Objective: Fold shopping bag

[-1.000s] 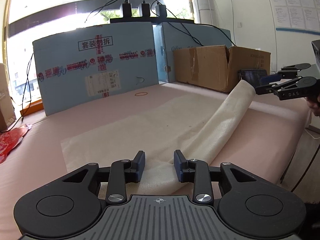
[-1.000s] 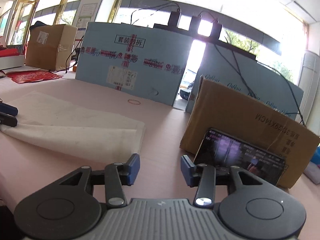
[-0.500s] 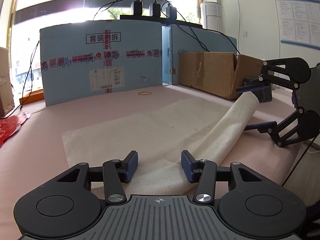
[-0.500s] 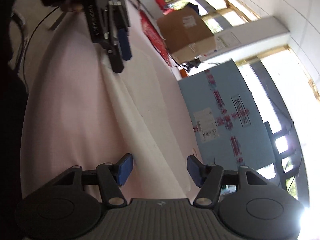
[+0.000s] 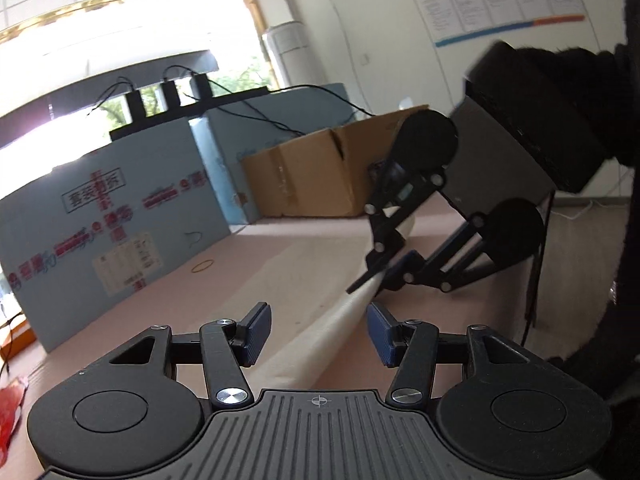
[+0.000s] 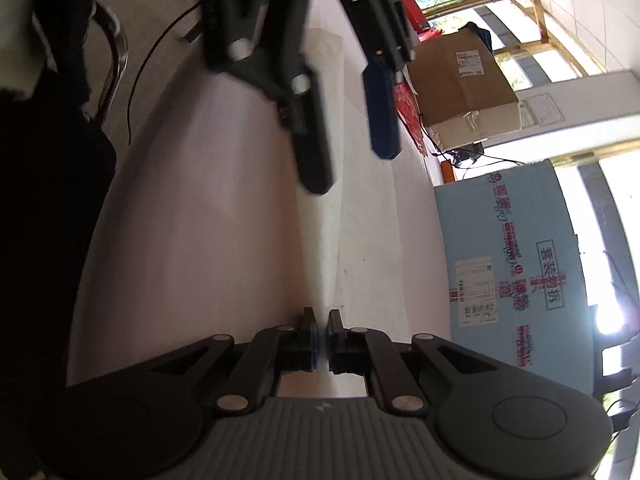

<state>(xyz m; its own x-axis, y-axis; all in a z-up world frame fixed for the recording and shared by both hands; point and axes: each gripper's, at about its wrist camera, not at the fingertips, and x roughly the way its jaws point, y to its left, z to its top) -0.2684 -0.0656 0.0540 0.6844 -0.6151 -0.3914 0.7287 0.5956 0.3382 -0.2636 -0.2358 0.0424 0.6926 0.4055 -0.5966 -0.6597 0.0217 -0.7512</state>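
Observation:
The white shopping bag (image 5: 304, 304) lies on the pink table (image 5: 224, 256), with its near edge folded into a raised ridge. My left gripper (image 5: 318, 334) is open, its fingers either side of the ridge's near end. My right gripper (image 6: 322, 338) is shut on the other end of the bag's fold (image 6: 320, 240). In the left wrist view the right gripper (image 5: 370, 282) pinches the cloth a short way ahead. In the right wrist view the left gripper (image 6: 348, 148) hangs open over the bag.
A blue printed board (image 5: 104, 216) and a brown carton (image 5: 320, 176) stand at the table's far edge. A rubber band (image 5: 202, 267) lies near the board. A second carton (image 6: 464, 88) and red packets (image 6: 408, 100) sit at the left end. The person's dark sleeve (image 5: 560, 92) is close on the right.
My right gripper has closed on the bag's folded edge and moved in close to the left gripper. The left gripper has stayed open and tilted, with its jaws wider around the ridge.

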